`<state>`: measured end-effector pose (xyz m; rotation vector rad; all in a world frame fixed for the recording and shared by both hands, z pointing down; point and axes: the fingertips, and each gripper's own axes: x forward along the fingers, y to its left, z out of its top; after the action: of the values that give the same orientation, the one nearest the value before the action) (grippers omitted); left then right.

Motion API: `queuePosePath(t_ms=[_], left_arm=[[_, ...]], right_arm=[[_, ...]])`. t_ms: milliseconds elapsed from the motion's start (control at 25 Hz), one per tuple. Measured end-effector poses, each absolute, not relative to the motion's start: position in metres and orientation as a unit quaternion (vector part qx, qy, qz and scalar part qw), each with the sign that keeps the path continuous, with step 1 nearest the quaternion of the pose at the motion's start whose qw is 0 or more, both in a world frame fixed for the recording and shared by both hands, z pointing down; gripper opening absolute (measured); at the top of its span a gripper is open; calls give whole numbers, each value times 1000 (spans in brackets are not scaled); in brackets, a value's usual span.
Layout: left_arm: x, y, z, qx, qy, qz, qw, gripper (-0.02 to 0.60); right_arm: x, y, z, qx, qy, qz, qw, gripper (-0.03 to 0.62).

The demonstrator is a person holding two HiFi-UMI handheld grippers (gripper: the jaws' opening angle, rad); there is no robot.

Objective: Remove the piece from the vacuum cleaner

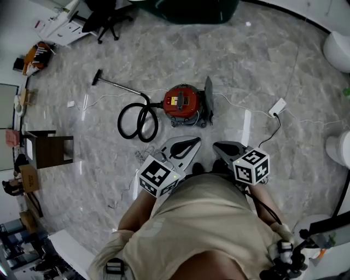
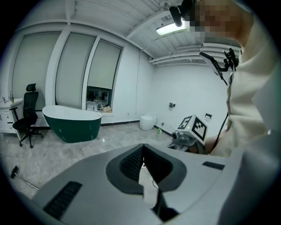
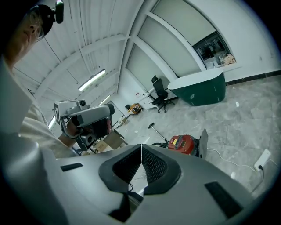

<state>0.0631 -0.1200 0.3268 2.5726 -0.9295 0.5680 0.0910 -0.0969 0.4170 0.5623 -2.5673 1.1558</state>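
A red canister vacuum cleaner sits on the marble floor, and it also shows in the right gripper view as the vacuum cleaner. A dark grey flat piece stands upright against its right side. Its black hose coils to the left, and the wand with nozzle lies beyond. My left gripper and right gripper hover side by side near my body, short of the vacuum. In the gripper views, the left gripper and the right gripper both have pads pressed together with nothing between them.
A dark green bathtub and an office chair stand at the far side. A white power strip with its cable lies right of the vacuum. A wooden stool is at left, and white fixtures at right.
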Motion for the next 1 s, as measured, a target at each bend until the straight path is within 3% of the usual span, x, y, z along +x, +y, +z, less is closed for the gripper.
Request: queuePosePath(t_ms=[680, 1000], left_arm=[[71, -184, 337, 869, -401, 267, 115, 5], [49, -217, 372, 866, -390, 295, 106, 4]], right_arm=[[149, -158, 411, 180, -901, 376, 120, 3], [148, -156, 428, 202, -880, 399, 160, 3]])
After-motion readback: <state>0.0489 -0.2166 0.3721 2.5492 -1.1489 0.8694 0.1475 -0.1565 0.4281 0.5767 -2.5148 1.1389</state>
